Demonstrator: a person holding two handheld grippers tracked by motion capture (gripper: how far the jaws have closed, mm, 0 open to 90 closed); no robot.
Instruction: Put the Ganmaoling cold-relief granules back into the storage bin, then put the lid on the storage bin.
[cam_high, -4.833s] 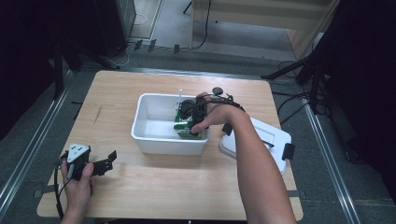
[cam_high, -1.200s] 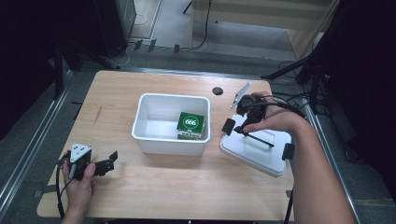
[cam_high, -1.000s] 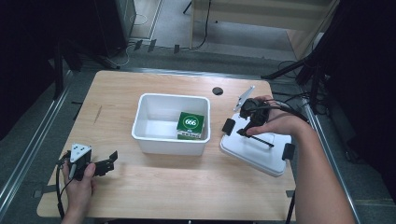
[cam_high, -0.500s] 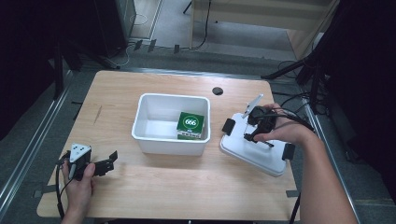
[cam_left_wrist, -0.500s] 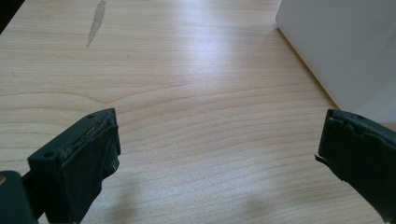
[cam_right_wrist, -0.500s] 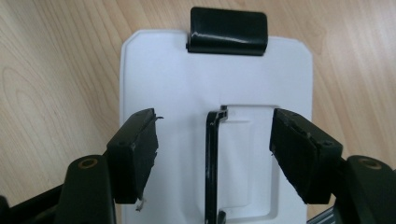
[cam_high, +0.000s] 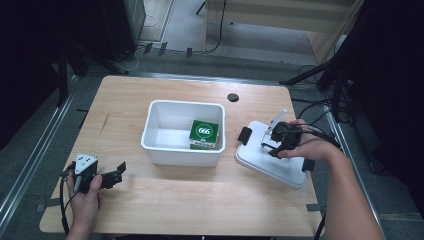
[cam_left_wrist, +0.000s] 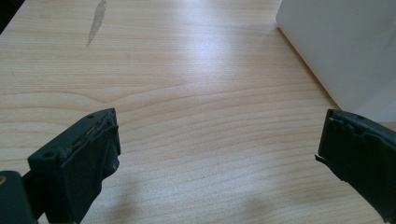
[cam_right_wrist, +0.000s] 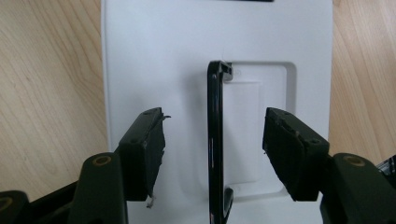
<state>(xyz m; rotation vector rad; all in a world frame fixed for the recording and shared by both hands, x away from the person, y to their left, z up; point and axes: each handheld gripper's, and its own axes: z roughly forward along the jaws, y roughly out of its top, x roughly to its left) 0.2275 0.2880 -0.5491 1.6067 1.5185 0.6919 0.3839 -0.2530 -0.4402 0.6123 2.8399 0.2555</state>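
Note:
A white bin (cam_high: 150, 135) stands mid-table with a green box marked 666 (cam_high: 204, 134) inside it. To its right the bin's white lid (cam_high: 280, 170) lies flat, a black clip at each end. My right gripper (cam_high: 274, 144) is down over the lid. In the right gripper view the lid's thin black handle (cam_right_wrist: 214, 93) stands up on the lid (cam_right_wrist: 154, 56) between the jaws of the right gripper (cam_right_wrist: 215, 126). The jaws have just been closing, and a gap remains on both sides. My left gripper (cam_high: 116, 173) rests open at the table's near left corner, nothing between its jaws (cam_left_wrist: 217, 135).
The bin's white wall (cam_left_wrist: 345, 46) shows at the top right of the left gripper view. A small dark hole (cam_high: 233, 97) lies in the tabletop behind the bin. Cables trail off the right table edge. Bare wood (cam_high: 200, 195) runs along the front.
The right gripper has left the bin, where it put the green box, and crossed to the lid. Over the last second it sank onto the handle as its jaws narrowed. The left gripper stayed still.

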